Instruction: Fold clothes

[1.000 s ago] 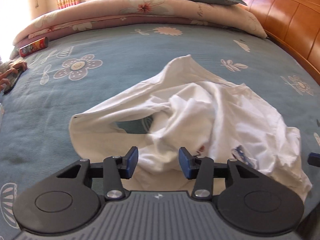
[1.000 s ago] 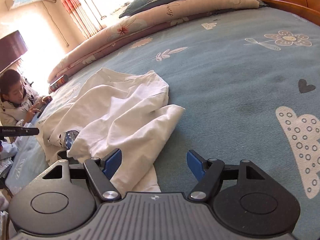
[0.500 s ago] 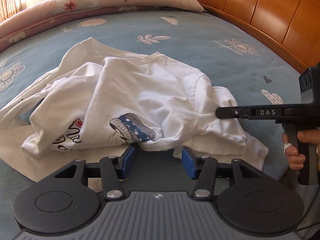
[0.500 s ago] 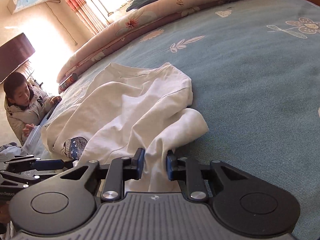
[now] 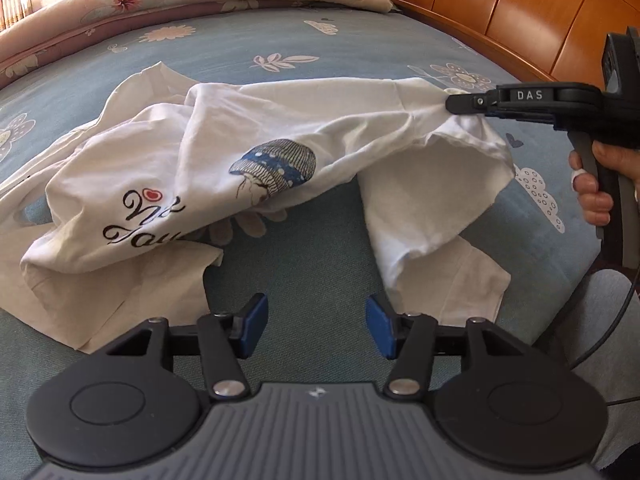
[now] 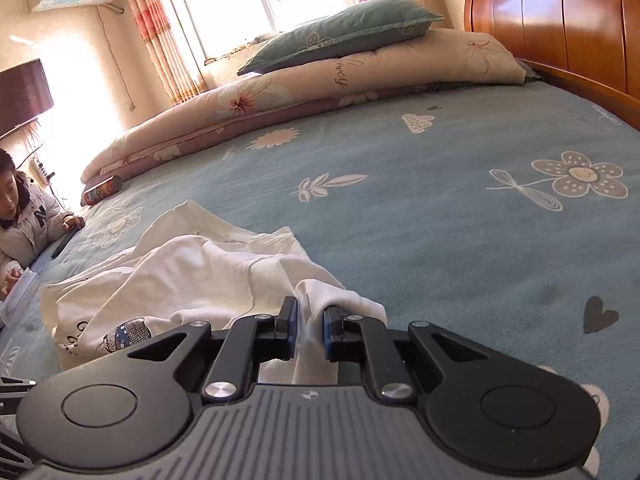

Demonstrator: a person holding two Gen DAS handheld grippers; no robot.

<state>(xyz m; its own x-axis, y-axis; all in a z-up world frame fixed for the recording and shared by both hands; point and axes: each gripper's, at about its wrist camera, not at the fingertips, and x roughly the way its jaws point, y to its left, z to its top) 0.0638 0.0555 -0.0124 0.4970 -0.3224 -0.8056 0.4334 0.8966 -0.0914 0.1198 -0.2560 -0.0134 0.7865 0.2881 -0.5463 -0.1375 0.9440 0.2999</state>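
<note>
A crumpled white T-shirt (image 5: 224, 152) with a blue print and black lettering lies on the blue bedspread (image 5: 320, 248). My right gripper (image 6: 310, 322) is shut on a fold of the T-shirt (image 6: 208, 276) and holds that part lifted off the bed; it also shows in the left wrist view (image 5: 454, 102), at the shirt's raised right end. My left gripper (image 5: 316, 320) is open and empty, low over the bedspread just in front of the shirt's near edge.
A rolled floral quilt (image 6: 320, 92) with a green pillow (image 6: 344, 36) lies along the far side. The wooden headboard (image 5: 520, 12) runs on the right. A child (image 6: 24, 216) leans at the bed's left edge, near a red can (image 6: 102, 190).
My right gripper has shut on the shirt's fold and lifted it up and to the right. My left gripper stays open, its jaws now wider apart, and the shirt's near edge has pulled away from it.
</note>
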